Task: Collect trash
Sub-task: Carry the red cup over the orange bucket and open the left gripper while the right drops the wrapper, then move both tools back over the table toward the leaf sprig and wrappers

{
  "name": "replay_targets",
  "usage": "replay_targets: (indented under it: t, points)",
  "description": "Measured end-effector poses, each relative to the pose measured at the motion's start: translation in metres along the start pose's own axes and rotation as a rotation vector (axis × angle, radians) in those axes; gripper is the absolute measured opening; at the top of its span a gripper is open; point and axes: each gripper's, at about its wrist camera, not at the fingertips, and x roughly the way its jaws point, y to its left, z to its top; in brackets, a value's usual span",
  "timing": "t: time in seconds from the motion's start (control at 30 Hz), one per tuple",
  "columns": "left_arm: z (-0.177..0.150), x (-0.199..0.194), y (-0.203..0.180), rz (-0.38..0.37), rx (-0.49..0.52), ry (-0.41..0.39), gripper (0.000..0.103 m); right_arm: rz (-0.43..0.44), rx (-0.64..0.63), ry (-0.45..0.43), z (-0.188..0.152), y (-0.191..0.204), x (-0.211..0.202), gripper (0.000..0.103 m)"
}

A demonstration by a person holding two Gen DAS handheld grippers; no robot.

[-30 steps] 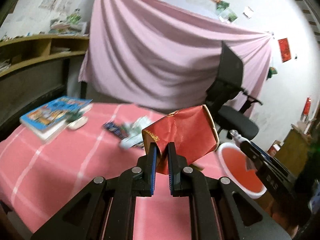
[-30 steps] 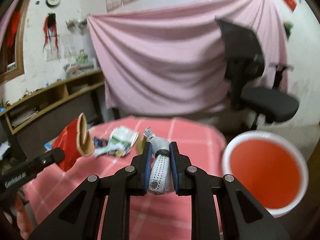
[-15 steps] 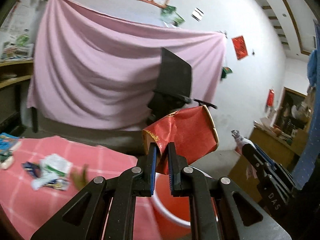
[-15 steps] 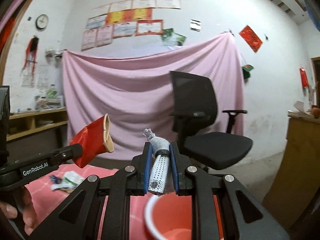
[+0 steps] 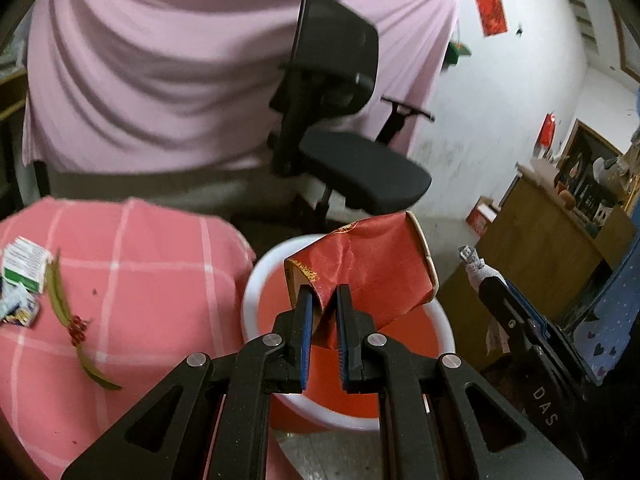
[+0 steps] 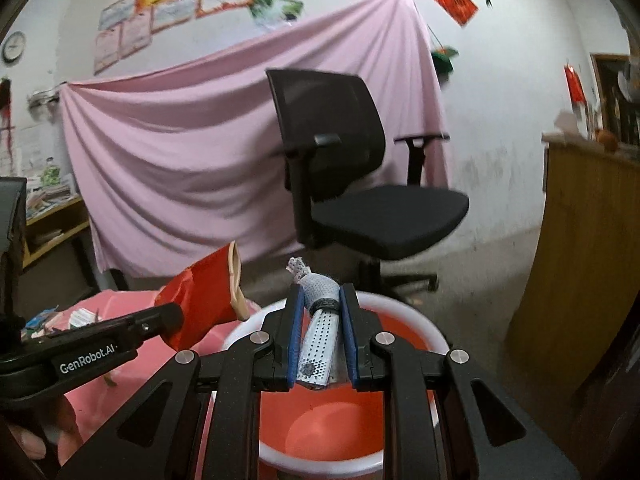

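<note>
My left gripper (image 5: 322,292) is shut on a crushed red paper cup (image 5: 368,268), which hangs over the red bucket with a white rim (image 5: 256,280). In the right wrist view the same cup (image 6: 200,300) shows at the left, held by the left gripper. My right gripper (image 6: 320,292) is shut on a twisted white dotted wrapper (image 6: 318,340), above the bucket (image 6: 408,316). The wrapper (image 5: 474,264) also pokes out at the right of the left wrist view.
The pink checked table (image 5: 140,280) lies left of the bucket, with a white-green packet (image 5: 24,264), a small wrapper and a green stem with red berries (image 5: 68,312) on it. A black office chair (image 5: 340,152) stands behind the bucket. A wooden cabinet (image 6: 580,260) is at the right.
Both grippers swung right, away from the table, and now hang over the bucket. The cup and the wrapper stayed gripped throughout. The left view has tilted down toward the bucket.
</note>
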Motion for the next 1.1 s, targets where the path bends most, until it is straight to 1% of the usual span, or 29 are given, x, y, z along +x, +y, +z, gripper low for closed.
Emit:
replay_targets:
  t: [0.2,0.23,0.27,0.3,0.33,0.43,0.53,0.57,0.63,0.67,0.73,0.77,0.8,0.83,0.87,0.9,0.93,0.97,1.0,1.03,1.07,1.1]
  points:
    - [0.003,0.016,0.015,0.006,-0.033,0.090,0.009,0.010,0.023,0.080,-0.007,-0.002,0.020,0.018]
    - [0.004,0.015,0.018,0.010,-0.039,0.097,0.009,0.011,0.023,0.087,-0.008,-0.001,0.021,0.019]
    - [0.004,0.012,0.021,0.010,-0.047,0.095,0.009,0.012,0.026,0.094,-0.009,0.000,0.021,0.023]
    - [0.004,0.009,0.026,0.015,-0.058,0.087,0.009,0.017,0.030,0.094,-0.008,0.001,0.021,0.028]
    - [0.002,0.003,0.030,0.018,-0.065,0.079,0.009,0.021,0.032,0.091,-0.008,0.003,0.020,0.031]
    - [0.000,-0.015,0.043,0.030,-0.087,0.046,0.012,0.027,0.015,0.081,-0.004,0.012,0.015,0.032]
    - [0.000,-0.037,0.056,0.035,-0.108,-0.005,0.024,0.039,0.008,0.059,0.001,0.022,0.007,0.033]
    - [-0.001,-0.048,0.062,0.041,-0.113,-0.035,0.026,0.043,0.005,0.045,0.004,0.026,0.003,0.035]
    - [-0.002,-0.068,0.070,0.055,-0.110,-0.082,0.026,0.054,-0.003,0.013,0.008,0.036,-0.005,0.042]
    - [-0.001,-0.076,0.074,0.063,-0.105,-0.101,0.028,0.059,-0.005,0.000,0.011,0.041,-0.007,0.047]
    - [-0.003,-0.093,0.081,0.080,-0.096,-0.143,0.037,0.074,-0.013,-0.032,0.015,0.056,-0.016,0.049]
    - [-0.004,-0.107,0.087,0.093,-0.089,-0.181,0.043,0.081,-0.019,-0.046,0.017,0.063,-0.020,0.050]
    - [-0.007,-0.115,0.091,0.102,-0.084,-0.204,0.047,0.085,-0.022,-0.058,0.019,0.070,-0.022,0.055]
    - [-0.009,-0.128,0.097,0.117,-0.073,-0.236,0.048,0.090,-0.023,-0.077,0.020,0.078,-0.027,0.060]
    - [-0.012,-0.135,0.102,0.130,-0.062,-0.255,0.051,0.096,-0.018,-0.093,0.021,0.084,-0.030,0.074]
    - [-0.015,-0.145,0.108,0.154,-0.047,-0.278,0.055,0.110,-0.009,-0.120,0.020,0.091,-0.035,0.082]
    - [-0.018,-0.152,0.112,0.173,-0.040,-0.292,0.058,0.120,-0.003,-0.136,0.020,0.097,-0.038,0.083]
    - [-0.022,-0.160,0.118,0.199,-0.035,-0.311,0.067,0.131,0.002,-0.150,0.020,0.104,-0.040,0.084]
    - [-0.025,-0.167,0.126,0.218,-0.034,-0.330,0.082,0.143,0.006,-0.164,0.019,0.112,-0.042,0.086]
    - [-0.029,-0.178,0.134,0.243,-0.038,-0.359,0.089,0.154,0.009,-0.180,0.018,0.120,-0.044,0.088]
    - [-0.033,-0.185,0.140,0.264,-0.043,-0.384,0.097,0.164,0.012,-0.195,0.017,0.125,-0.046,0.095]
    - [-0.037,-0.192,0.147,0.287,-0.051,-0.415,0.098,0.178,0.015,-0.213,0.016,0.132,-0.049,0.103]
